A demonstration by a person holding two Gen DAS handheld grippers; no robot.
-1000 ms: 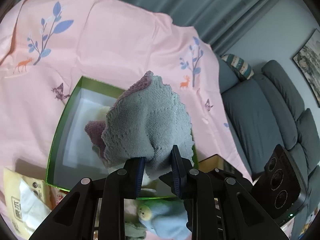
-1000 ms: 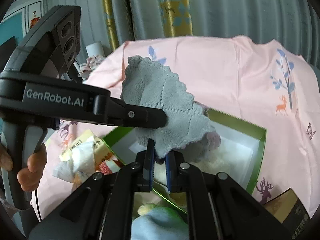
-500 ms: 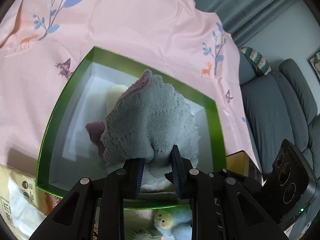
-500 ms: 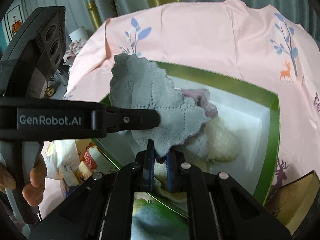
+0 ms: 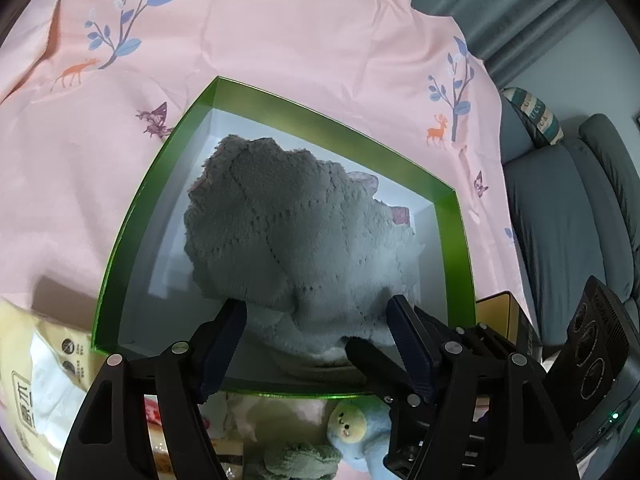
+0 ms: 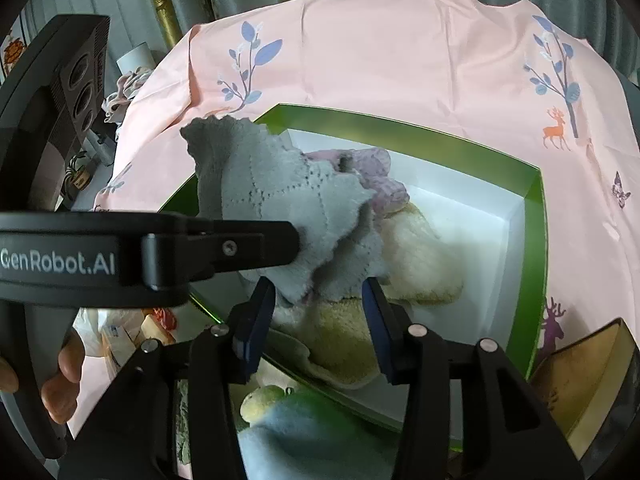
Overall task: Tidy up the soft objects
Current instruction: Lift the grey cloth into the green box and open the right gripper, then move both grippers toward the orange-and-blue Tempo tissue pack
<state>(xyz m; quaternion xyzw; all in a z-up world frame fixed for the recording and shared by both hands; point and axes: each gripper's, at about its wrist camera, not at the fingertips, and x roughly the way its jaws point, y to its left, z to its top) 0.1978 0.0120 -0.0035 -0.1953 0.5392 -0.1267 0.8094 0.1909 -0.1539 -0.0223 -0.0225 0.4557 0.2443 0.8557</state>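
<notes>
I'm at the drop-off step: the grey scalloped-edge fleece cloth (image 5: 296,240) is down inside the green-walled, white-lined cardboard box (image 5: 452,240) on the pink printed tablecloth (image 5: 280,32), and I'm letting go of it with both tongs. Left gripper (image 5: 316,320): jaws opening, cloth edge between them but pads look clear of it, so released. Right gripper (image 6: 320,304): jaws opening too, a cloth corner hangs between them and I judge the pads are no longer pinching. One cloth corner pokes up over the box's left wall in the right wrist view, so the next move, I'd say, calls for lifting both tongs straight up without snagging the pile, then maybe tucking that corner in. Box contents, big to small: the grey cloth on top, a cream plush towel (image 6: 416,256) under it, a mauve fleece piece (image 6: 380,184) at the back. Outside the box, near edge: a light blue plush toy with a yellow face (image 5: 352,428), likely the next pick, a grey-green fuzzy item (image 5: 300,460) beside it, and a yellow tissue pack (image 5: 36,380) at left.
</notes>
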